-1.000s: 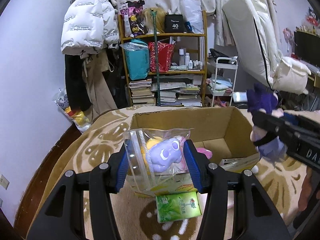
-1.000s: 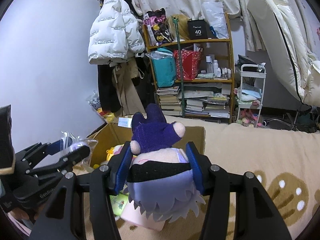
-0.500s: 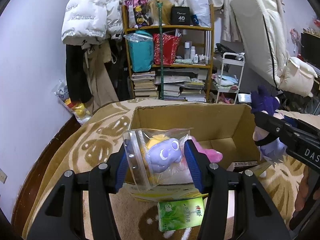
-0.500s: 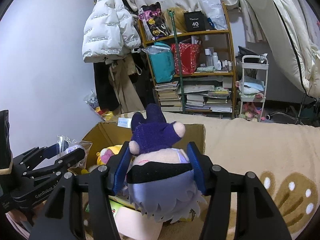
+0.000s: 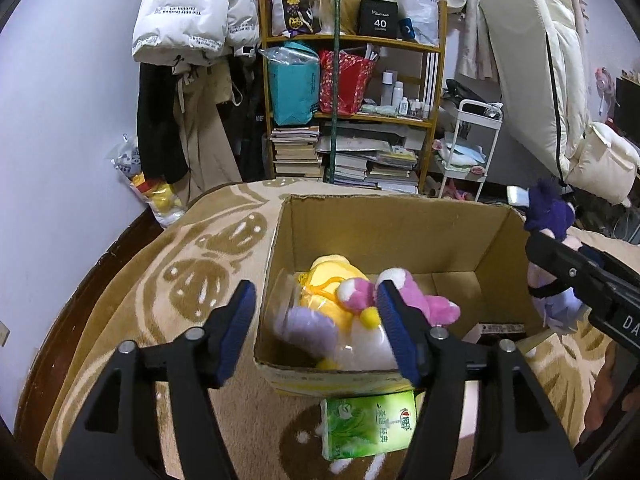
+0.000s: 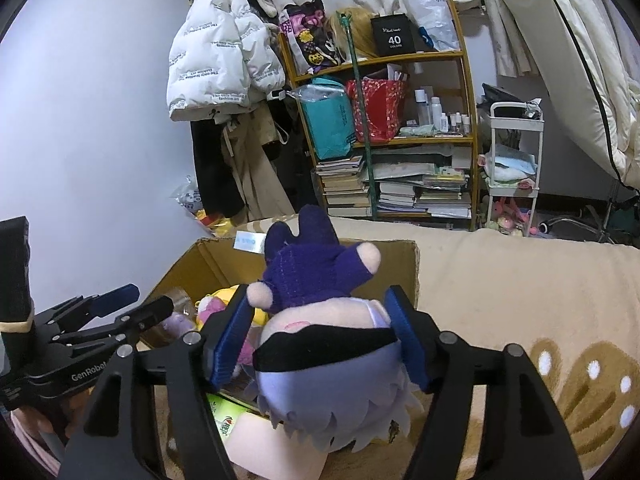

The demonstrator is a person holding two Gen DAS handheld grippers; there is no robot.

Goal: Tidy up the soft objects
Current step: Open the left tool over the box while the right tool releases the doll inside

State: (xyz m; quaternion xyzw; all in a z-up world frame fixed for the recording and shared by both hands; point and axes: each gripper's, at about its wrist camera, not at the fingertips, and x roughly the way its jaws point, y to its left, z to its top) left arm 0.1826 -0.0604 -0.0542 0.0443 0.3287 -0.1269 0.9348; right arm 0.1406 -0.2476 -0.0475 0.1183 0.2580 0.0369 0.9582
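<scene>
Two claws: both have just been opening over the brown cardboard box (image 5: 384,236).
Left claw (image 5: 316,332): wide; clear-bagged lilac plush (image 5: 308,328) lies inside the box.
Right claw (image 6: 320,338): loosening around the purple-hatted plush doll (image 6: 320,320), above the box's edge.
Advice: open fully, lift straight out.

Dim, perhaps overhead light; fisheye-warped edges

Matt brown corrugated cardboard box (image 5: 384,232) with a rough torn rim; fuzzy cloth plush toys (image 5: 352,292), one in glossy clear plastic film (image 5: 288,320). Purple-haired plush doll (image 6: 320,344) of soft napped fabric. Looped beige pile blanket (image 5: 168,280). Glossy green plastic tissue pack (image 5: 368,424).
</scene>
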